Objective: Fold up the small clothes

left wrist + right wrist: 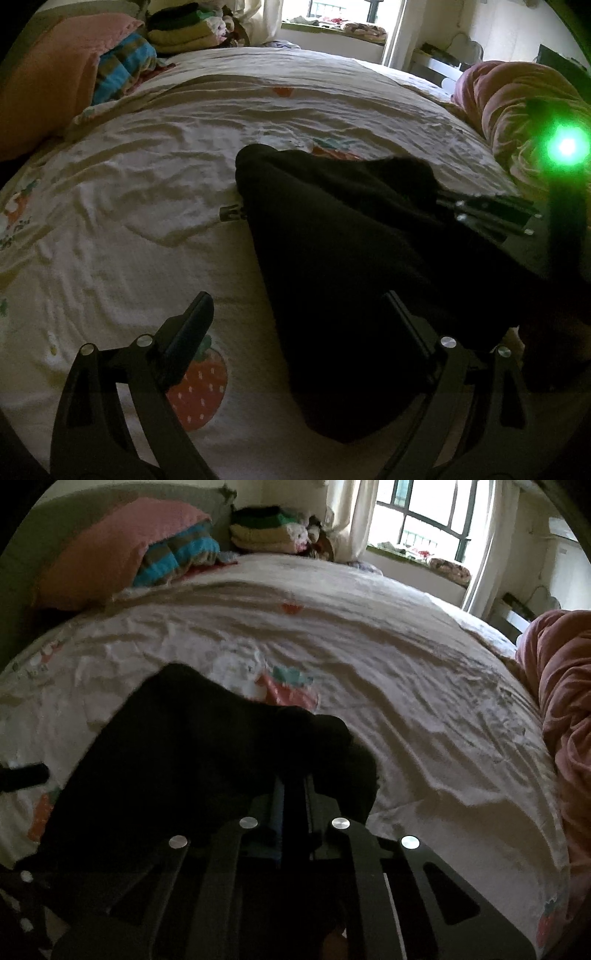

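Observation:
A black garment (332,240) lies crumpled on the white printed bedsheet (129,221), with a metal zipper pull (231,213) sticking out at its left edge. My left gripper (299,317) is open low over the garment's near end. Its left finger hangs over bare sheet and its right finger over the black cloth. My right gripper (293,782) is shut on a fold of the black garment (184,757). In the left wrist view the right gripper (443,201) pinches the garment's far right edge.
At the head of the bed are a pink pillow (110,550), a striped blanket (177,557) and a stack of folded clothes (266,528). A bunched pink duvet (565,701) lies along the right side. A window (424,513) stands beyond the bed.

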`<state>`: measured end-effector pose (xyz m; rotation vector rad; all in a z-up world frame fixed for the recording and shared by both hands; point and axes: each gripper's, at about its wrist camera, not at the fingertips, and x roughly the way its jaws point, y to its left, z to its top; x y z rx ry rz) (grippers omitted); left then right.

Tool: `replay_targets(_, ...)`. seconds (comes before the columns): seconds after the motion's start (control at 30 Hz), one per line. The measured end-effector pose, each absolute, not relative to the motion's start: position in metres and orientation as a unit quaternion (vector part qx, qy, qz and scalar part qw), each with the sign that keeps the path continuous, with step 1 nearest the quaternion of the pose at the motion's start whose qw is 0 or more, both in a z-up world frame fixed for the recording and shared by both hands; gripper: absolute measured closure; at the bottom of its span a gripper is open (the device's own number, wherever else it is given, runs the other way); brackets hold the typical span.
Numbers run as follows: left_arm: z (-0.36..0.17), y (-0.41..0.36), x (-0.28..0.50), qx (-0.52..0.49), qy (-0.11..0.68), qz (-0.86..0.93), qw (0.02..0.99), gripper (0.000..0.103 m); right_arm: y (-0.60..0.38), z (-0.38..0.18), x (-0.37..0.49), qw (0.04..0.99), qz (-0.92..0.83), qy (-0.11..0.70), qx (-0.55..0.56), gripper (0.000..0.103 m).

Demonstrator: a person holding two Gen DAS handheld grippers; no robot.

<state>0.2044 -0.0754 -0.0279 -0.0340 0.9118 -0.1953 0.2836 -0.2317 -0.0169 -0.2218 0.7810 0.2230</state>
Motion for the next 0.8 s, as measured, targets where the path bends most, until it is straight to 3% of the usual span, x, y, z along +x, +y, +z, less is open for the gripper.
replay_targets(0.27, -0.030, -0.074, 0.204, -0.021, 0.442, -0.097, 0.891, 0.019, -0.245, 0.009, 0.290, 0.927, 0.108, 0.347, -0.098, 0.097)
replay_targets(0.63, -0.035, -0.075, 0.204, -0.029, 0.449, -0.108, 0.887, 0.018, -0.259, -0.035, 0.306, 0.912, 0.088, 0.392, -0.087, 0.096)
replay_targets(0.8, -0.036, -0.073, 0.203, -0.036, 0.451, -0.108, 0.885, 0.018, -0.264, -0.035, 0.304, 0.910, 0.082, 0.399, -0.073, 0.090)
